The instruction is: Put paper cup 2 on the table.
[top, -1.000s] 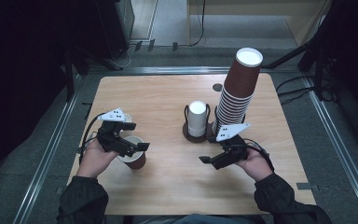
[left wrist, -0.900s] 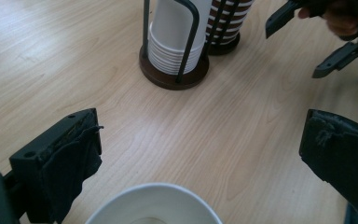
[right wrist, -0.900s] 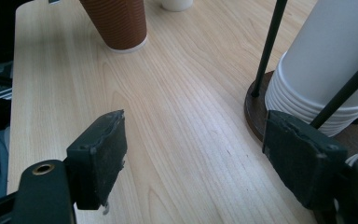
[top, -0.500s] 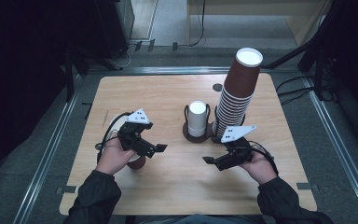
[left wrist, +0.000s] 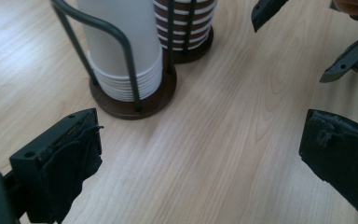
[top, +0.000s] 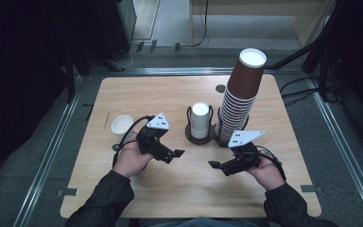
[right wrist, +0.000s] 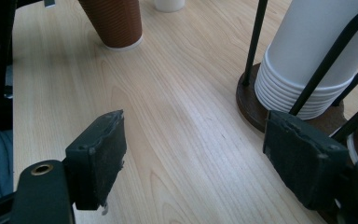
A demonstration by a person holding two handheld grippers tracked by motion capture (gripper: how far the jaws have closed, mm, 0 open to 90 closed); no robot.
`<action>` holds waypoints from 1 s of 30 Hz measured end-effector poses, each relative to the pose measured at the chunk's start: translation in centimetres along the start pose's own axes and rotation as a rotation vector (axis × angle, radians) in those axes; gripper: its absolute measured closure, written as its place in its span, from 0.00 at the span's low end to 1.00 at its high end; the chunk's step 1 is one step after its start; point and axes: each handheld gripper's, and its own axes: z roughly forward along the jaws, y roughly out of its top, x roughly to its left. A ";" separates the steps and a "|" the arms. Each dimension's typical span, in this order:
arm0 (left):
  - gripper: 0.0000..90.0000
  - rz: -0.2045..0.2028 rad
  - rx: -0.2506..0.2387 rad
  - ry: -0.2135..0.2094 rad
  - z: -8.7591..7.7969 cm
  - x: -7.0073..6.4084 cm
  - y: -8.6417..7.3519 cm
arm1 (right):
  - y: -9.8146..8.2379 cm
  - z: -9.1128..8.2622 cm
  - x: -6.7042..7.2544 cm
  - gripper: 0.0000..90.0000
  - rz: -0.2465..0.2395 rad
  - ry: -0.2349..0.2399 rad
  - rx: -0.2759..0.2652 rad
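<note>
- Tabletop [top: 170, 99] of pale wood took up the middle of the floor, seen from the high view, with a person's two forearms coming in from 6 o'clock.
- Brown cup tower [top: 240, 97], ribbed and white-rimmed, stood at about 2 o'clock from the table's centre, leaning a little toward 1 o'clock, its foot in a dark round holder.
- White cup stack [top: 200, 120] sat just beside that tower, on its 9 o'clock side, upright inside a dark wire holder [left wrist: 121, 56] on a brown disc base; the two bases looked to be touching.
- Left gripper [top: 177, 153] hovered at 7 o'clock from the white stack, jaws spread wide with nothing between them but bare wood in the left gripper view.
- Right gripper [top: 213, 164] hung at 5 o'clock from the white stack, jaws likewise spread and empty, tips pointing toward 9 o'clock, near the left gripper's tips.
- Single brown cup [right wrist: 114, 21] stood on the wood, seen in the right gripper view.
- Small white cup [top: 122, 125] stood open-mouthed near the table's 9 o'clock edge, apart from the left hand [top: 131, 158].
</note>
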 end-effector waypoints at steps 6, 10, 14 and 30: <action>0.00 -0.010 0.011 -0.059 1.2 -0.8 0.3 | -0.2 -0.2 -0.1 0.24 -0.001 -0.011 0.005; 0.00 -0.008 0.001 -0.056 1.8 -1.3 0.3 | -0.3 -0.4 -0.2 0.24 0.001 -0.011 0.006; 0.00 0.000 0.007 -0.041 2.7 -2.0 0.1 | -0.3 -0.4 -0.3 0.24 -0.002 -0.014 0.008; 0.00 0.015 0.035 -0.070 4.5 -2.7 -0.6 | -0.4 0.0 -0.5 0.24 -0.018 -0.007 0.031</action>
